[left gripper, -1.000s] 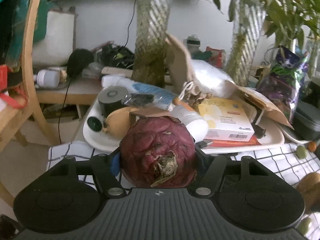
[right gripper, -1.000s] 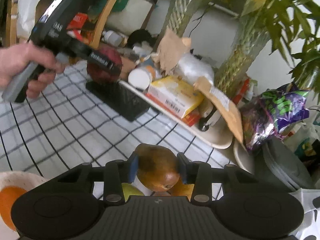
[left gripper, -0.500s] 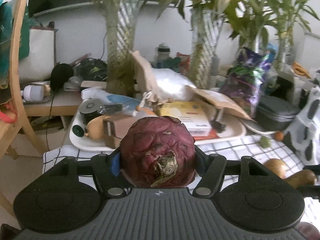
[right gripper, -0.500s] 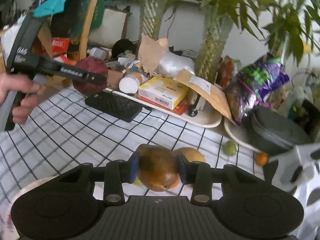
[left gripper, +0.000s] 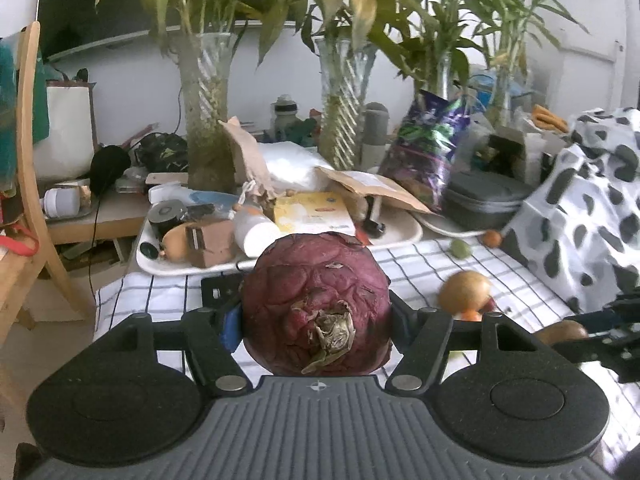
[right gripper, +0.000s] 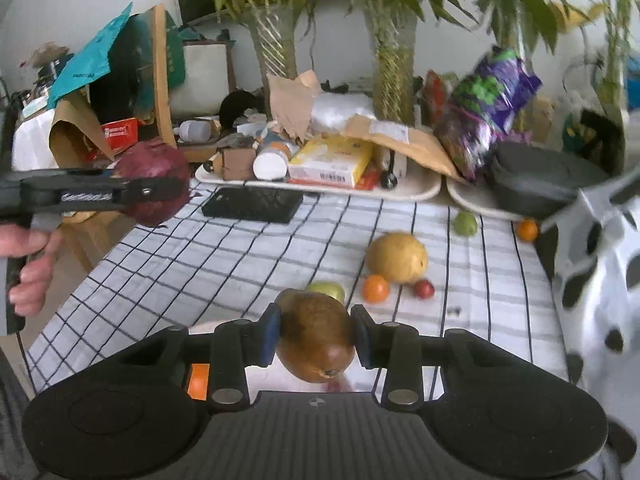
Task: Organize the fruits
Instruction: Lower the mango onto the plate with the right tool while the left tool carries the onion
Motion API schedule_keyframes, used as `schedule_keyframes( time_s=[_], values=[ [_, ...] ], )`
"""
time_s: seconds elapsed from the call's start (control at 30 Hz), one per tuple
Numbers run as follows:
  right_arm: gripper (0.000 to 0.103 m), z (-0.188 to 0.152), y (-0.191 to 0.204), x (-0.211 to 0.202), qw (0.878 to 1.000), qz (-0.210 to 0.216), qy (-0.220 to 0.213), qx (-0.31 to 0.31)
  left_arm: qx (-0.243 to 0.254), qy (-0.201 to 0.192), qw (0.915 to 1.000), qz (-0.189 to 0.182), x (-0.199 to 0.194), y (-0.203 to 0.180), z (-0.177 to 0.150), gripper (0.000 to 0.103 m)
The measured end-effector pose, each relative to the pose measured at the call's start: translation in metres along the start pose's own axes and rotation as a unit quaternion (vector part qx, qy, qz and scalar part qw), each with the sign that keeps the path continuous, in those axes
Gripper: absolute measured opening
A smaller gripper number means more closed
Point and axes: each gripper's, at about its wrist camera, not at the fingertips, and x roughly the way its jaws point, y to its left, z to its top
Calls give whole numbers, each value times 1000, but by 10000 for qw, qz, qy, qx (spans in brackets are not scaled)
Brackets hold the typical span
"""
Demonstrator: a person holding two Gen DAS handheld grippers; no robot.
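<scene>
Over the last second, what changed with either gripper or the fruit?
Both grippers swung rightward across the table, each carrying its fruit: the views panned from the cluttered tray toward the loose fruit on the checked cloth. No grasp or release. The left gripper stays shut on the dark red fruit, the right gripper on the brown fruit.

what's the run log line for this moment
left hand-held gripper: holds dark red fruit | right hand-held gripper: holds brown fruit | both above checked cloth
</scene>
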Motion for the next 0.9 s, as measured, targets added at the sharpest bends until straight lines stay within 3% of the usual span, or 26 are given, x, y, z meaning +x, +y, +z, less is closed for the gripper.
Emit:
schedule_keyframes(
  time_s=[0.23, 0.6, 0.7, 0.77, 0.83, 0.9],
  values=[
    [38, -26, -1, -16, 9983, 32, 392, 431, -42, 49, 10000, -24, -34, -14, -18, 66],
    [37, -54, 0, -15, 9863, 538, 1093, 1113, 98, 167, 9996, -186, -64, -38, -44, 66],
    [51, -56, -4, -14, 9851, 483, 1066, 1259, 163, 229, 9993, -250, -68, -45, -51, 66],
    [77, -55, -5, -19, 9862, 324, 938, 1323, 197, 266, 9990, -289, -72, -50, -56, 66],
    [92, -55, -4, -26, 9890, 159, 753, 1260, 263, 324, 9986, -339, -75, -55, -61, 66],
    [95, -54, -2, -34, 9914, 53, 595, 1163, 315, 400, 9979, -404, -76, -60, -65, 66]
  ],
)
